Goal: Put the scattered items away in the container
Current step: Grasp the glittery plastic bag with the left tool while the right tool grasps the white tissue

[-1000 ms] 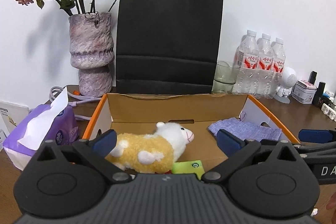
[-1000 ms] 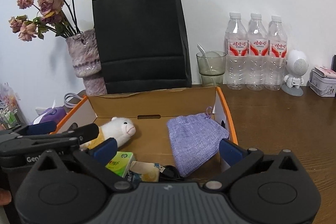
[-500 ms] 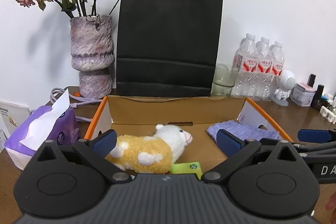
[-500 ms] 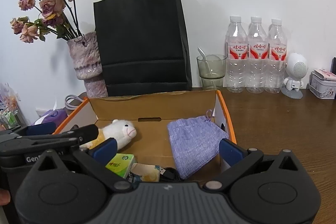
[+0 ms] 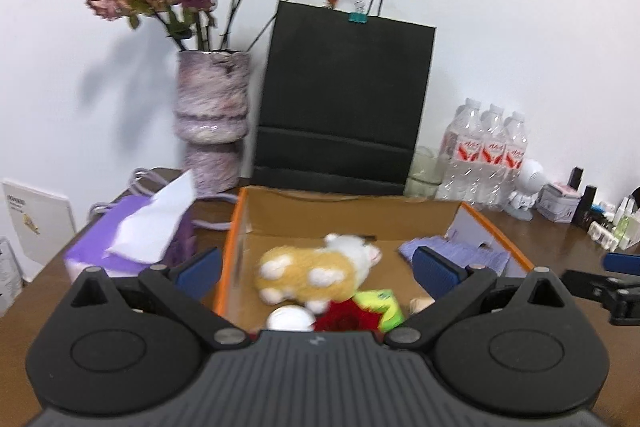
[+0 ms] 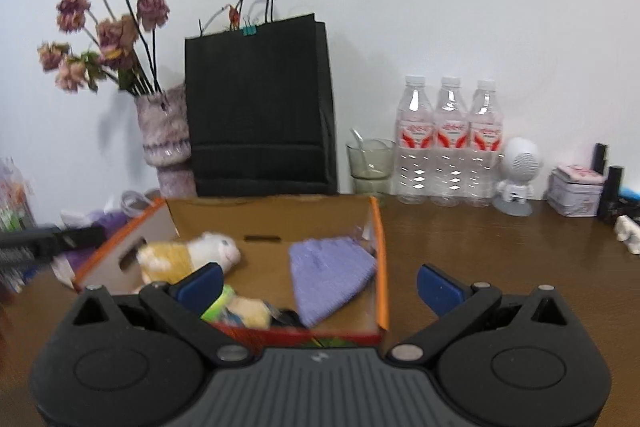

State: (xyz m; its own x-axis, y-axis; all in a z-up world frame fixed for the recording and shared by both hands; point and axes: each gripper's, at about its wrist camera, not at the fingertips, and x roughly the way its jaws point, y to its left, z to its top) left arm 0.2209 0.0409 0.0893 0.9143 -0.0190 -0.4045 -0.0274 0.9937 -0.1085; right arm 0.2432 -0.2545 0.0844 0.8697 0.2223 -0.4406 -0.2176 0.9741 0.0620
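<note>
Sitting in the lower middle of both views, the open orange-edged cardboard box [image 5: 420, 217] is resting on the dark brown wooden worktop [image 6: 500, 251]. Inside it are lying a yellow-and-white plush sheep [image 5: 316, 269], a lilac woven fabric pouch [image 6: 326, 277], a green packet [image 5: 380, 305], a red flower-like item [image 5: 346, 319] and a white ball [image 5: 290, 319]. The left claw [image 5: 316, 269] is hovering wide open over the box's near left corner, gripping nothing. The right claw [image 6: 318, 283] is hanging equally wide and empty over the box's near right edge. Behind, a tall black paper bag [image 6: 260, 107] is standing upright at frame centre. Three clear water bottles [image 6: 450, 143] are showing red labels, too blurred to read.
</note>
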